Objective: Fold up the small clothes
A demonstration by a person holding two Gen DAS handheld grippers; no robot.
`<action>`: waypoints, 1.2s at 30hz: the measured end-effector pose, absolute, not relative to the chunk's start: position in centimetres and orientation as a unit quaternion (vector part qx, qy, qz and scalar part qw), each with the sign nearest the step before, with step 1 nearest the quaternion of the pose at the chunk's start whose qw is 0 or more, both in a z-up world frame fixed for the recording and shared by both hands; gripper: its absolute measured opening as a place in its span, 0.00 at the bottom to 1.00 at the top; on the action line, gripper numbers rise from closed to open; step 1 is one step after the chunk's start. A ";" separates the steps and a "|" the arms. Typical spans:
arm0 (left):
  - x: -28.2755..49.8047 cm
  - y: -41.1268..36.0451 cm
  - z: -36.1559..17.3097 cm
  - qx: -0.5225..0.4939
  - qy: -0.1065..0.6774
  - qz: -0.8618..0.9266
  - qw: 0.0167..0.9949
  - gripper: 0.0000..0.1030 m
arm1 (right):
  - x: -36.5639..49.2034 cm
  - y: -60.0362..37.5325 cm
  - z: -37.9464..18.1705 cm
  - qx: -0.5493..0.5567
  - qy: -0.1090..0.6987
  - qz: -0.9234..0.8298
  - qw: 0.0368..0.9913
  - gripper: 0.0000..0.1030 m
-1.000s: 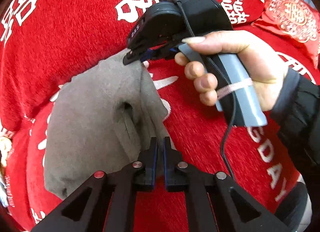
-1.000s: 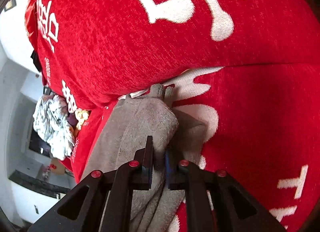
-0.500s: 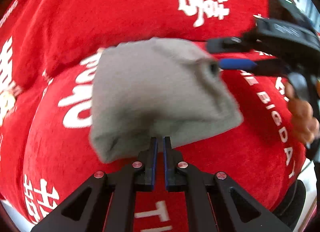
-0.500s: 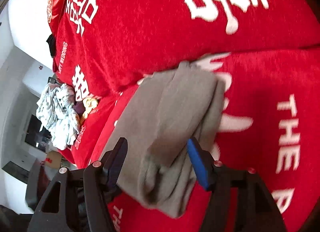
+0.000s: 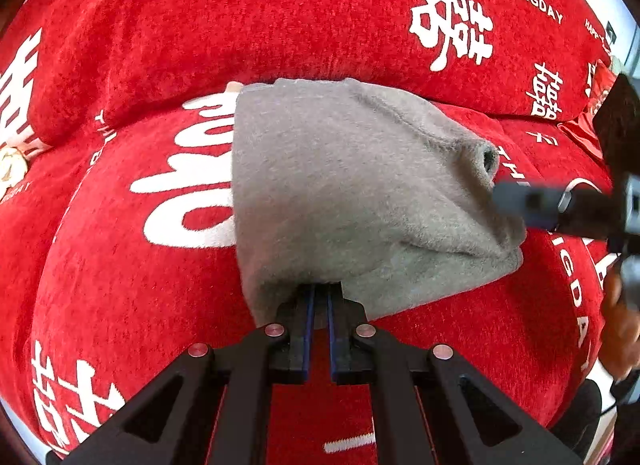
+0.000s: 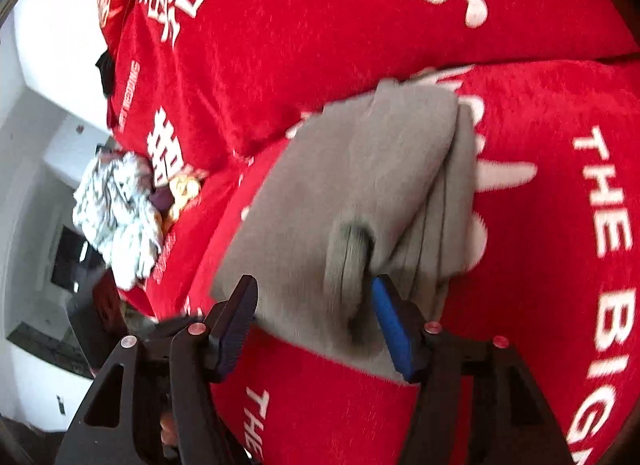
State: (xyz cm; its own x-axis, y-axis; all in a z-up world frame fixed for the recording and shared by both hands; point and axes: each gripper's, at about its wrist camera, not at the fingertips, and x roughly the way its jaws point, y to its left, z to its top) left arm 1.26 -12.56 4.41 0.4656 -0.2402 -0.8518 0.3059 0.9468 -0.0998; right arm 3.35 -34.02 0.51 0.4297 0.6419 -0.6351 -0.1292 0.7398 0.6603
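A folded grey garment [image 5: 352, 193] lies on the red sofa seat. My left gripper [image 5: 318, 293] is shut on the garment's near edge. The right gripper [image 5: 520, 201] shows at the right in the left wrist view, its fingers next to the garment's right end. In the right wrist view the right gripper [image 6: 316, 309] is open, its jaws wide apart around the near end of the grey garment [image 6: 360, 185], not closed on it.
The red sofa cover [image 5: 280, 17] with white lettering spans seat and backrest. A pile of pale crumpled clothes [image 6: 116, 209] lies at the far end of the sofa. A red cushion [image 5: 592, 105] sits at the right.
The right gripper has opened and let go of the garment. The garment now lies folded flat on the seat; the left gripper stays shut on its edge and has pulled back.
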 end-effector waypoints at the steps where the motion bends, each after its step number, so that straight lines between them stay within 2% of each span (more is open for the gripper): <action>1: 1.4 -12.7 4.4 0.032 0.492 -0.162 0.855 0.06 | 3.2 -33.5 0.0 0.263 0.483 0.238 0.801 0.61; 3: 1.4 -13.1 4.6 0.035 0.487 -0.168 0.856 0.06 | 3.2 -32.4 -0.8 0.239 0.490 0.242 0.803 0.29; 4: 1.4 -13.2 4.7 0.046 0.481 -0.164 0.860 0.06 | 3.2 -32.1 -1.1 0.231 0.494 0.240 0.803 0.06; 6: 1.7 -12.6 4.5 0.047 0.483 -0.149 0.862 0.06 | 3.2 -32.8 -1.4 0.245 0.497 0.236 0.798 0.06; 10: 2.8 -9.7 3.6 -0.041 0.519 -0.167 0.837 0.06 | 1.5 -35.1 1.4 0.238 0.445 0.245 0.828 0.05; 15: 1.6 -11.0 2.4 0.006 0.516 -0.161 0.841 0.06 | 1.6 -35.3 -1.2 0.224 0.485 0.215 0.818 0.05; 19: 1.0 -10.0 2.5 0.001 0.522 -0.172 0.835 0.06 | 1.6 -35.7 -2.5 0.250 0.478 0.216 0.813 0.05; 25: -1.1 -8.9 5.5 0.011 0.492 -0.163 0.855 0.06 | 0.2 -36.0 1.6 0.226 0.436 0.212 0.845 0.12; 27: -0.9 -9.0 6.7 0.003 0.479 -0.162 0.863 0.06 | 0.0 -36.3 3.4 0.220 0.407 0.205 0.863 0.32; 28: -0.5 -9.0 7.2 -0.004 0.474 -0.160 0.866 0.06 | 0.1 -36.3 4.2 0.218 0.393 0.199 0.871 0.62; 29: 0.1 -9.1 7.8 -0.019 0.468 -0.166 0.868 0.06 | 0.4 -36.1 5.0 0.217 0.378 0.193 0.879 0.77; 33: 3.6 -9.9 9.0 -0.099 0.461 -0.215 0.855 0.06 | 2.4 -34.3 5.9 0.217 0.364 0.214 0.880 0.77; 36: 6.7 -11.0 7.4 -0.133 0.497 -0.231 0.826 0.06 | 5.0 -32.5 4.3 0.209 0.398 0.213 0.868 0.77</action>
